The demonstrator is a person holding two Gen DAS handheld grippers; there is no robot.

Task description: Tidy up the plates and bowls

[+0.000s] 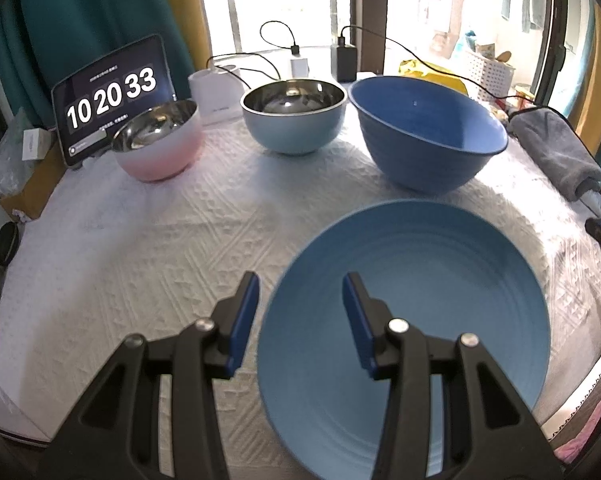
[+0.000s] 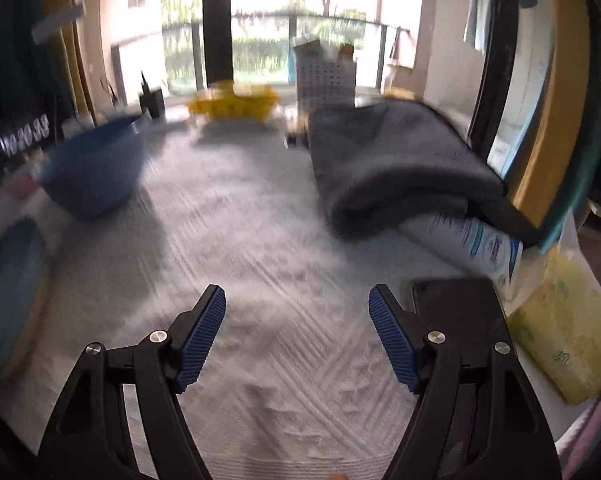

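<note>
Plate straddled by your left fingers, right fingers spread over bare cloth

Plate (image 1: 440,300) first: it is light blue, ridged in rings, and lies flat on the white textured cloth (image 1: 160,248) near the tabletop's front edge, toward the right. Your left gripper (image 1: 300,316) hangs over its left rim, with 1 of its fingers (image 1: 244,312) above the cloth outside the rim and the other above the plate's inside. They stand partly apart and you cannot tell from this view whether either pad touches the rim.

Along the tabletop's back edge stand 3 bowls, all upright and apart from one another: a pink bowl (image 1: 160,156) with a steel inside at the left, just in front of a tablet (image 1: 108,92) showing clock digits; a pale blue bowl (image 1: 296,128), also steel inside, in the middle; and a large dark blue bowl (image 1: 424,152) at the right, behind the plate. A rolled grey towel (image 1: 556,148) lies at the right edge.

Your right gripper (image 2: 296,336) has its fingers spread wide with nothing between them, over bare cloth near the front edge. Its view is blurred. A dark phone (image 2: 456,308) lies just beside its right finger, and a yellow tissue pack (image 2: 560,336) sits at the right edge.
</note>
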